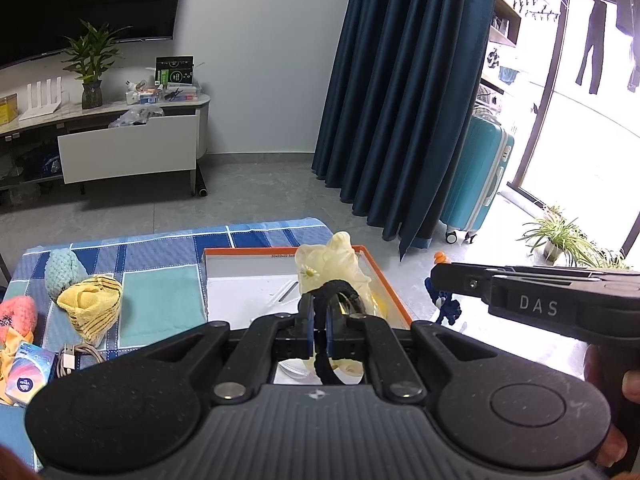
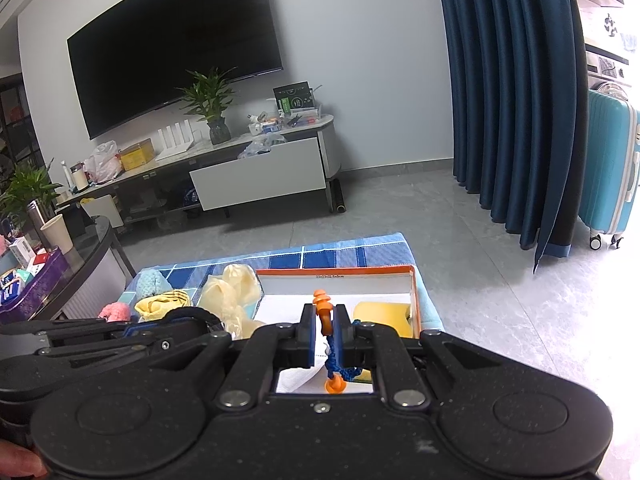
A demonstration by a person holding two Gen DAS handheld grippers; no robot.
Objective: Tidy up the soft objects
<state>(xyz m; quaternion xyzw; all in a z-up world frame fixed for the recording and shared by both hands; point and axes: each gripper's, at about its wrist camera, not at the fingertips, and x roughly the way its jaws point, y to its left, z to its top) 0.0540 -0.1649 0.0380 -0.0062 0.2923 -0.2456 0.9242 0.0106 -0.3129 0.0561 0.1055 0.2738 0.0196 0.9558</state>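
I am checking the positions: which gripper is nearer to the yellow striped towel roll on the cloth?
Left. The left gripper, shut on a black hair tie, is beside the towel roll. The right gripper, holding orange earplugs, is further away, beyond the left one.

The white floor of the orange-rimmed box (image 2: pixel 416 300) is lying mostly free. A yellow sponge (image 2: pixel 382 316) is blocking its right corner, and pale gloves (image 2: pixel 230 300) are crowding its left wall.

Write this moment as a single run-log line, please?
left gripper: shut on black hair tie, pale glove attached | right gripper: shut on corded orange earplugs | both over orange-rimmed box
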